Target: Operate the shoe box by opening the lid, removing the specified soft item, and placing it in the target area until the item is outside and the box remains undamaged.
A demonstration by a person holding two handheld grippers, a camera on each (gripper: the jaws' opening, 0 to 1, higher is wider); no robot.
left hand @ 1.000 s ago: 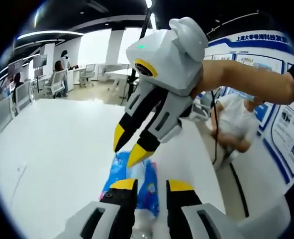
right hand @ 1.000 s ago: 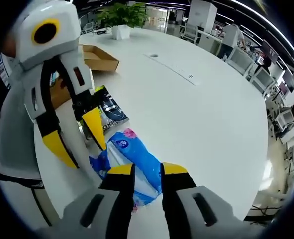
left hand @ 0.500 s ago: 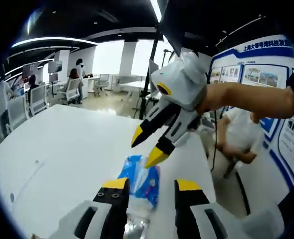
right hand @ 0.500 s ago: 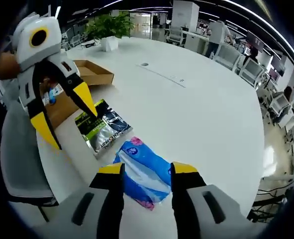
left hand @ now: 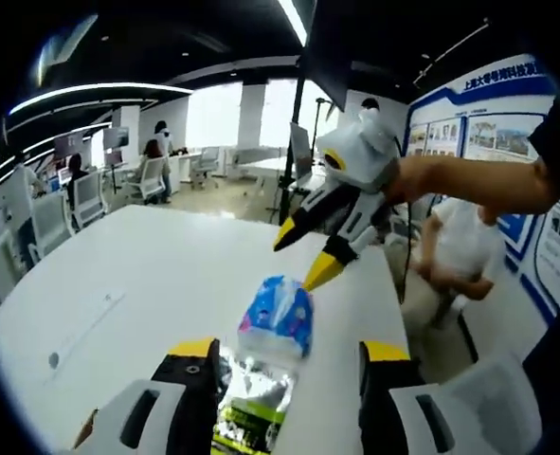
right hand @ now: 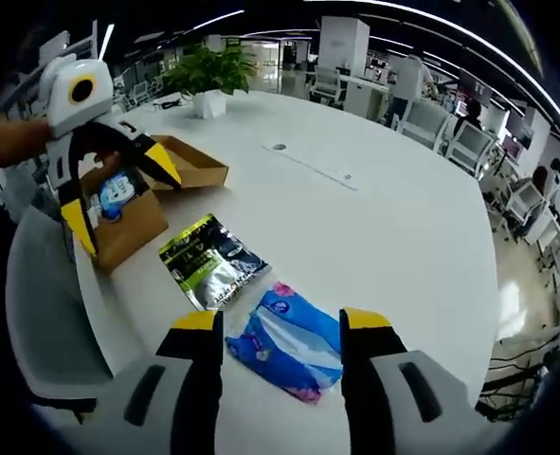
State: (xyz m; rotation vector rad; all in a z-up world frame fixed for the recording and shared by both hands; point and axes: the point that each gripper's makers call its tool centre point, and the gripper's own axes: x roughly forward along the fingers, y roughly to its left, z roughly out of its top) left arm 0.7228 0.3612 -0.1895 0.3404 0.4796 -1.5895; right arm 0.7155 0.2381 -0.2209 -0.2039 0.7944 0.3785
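Observation:
A blue soft tissue pack (right hand: 289, 343) lies flat on the white table (right hand: 384, 209), just ahead of my right gripper (right hand: 281, 322), whose jaws stand wide open and apart from it. Beside the pack lies a green and silver foil bag (right hand: 213, 270). The brown shoe box (right hand: 133, 223) stands open at the left with its lid (right hand: 192, 163) next to it and a blue item (right hand: 118, 190) inside. My left gripper (right hand: 118, 194) hovers open over the box. From the left gripper view, the pack (left hand: 278, 316) and foil bag (left hand: 251, 403) lie ahead of my open left gripper (left hand: 289, 353), and the right gripper (left hand: 303, 256) hangs open above the pack.
A potted plant (right hand: 208, 71) stands at the table's far side. A white chair (right hand: 43, 313) is close to the table edge by the box. A seated person (left hand: 460, 256) is beyond the table edge, with office chairs (right hand: 450, 133) further around.
Both grippers have opened wide and drawn back from the blue pack, which now lies free on the table. The left gripper has moved away towards the shoe box.

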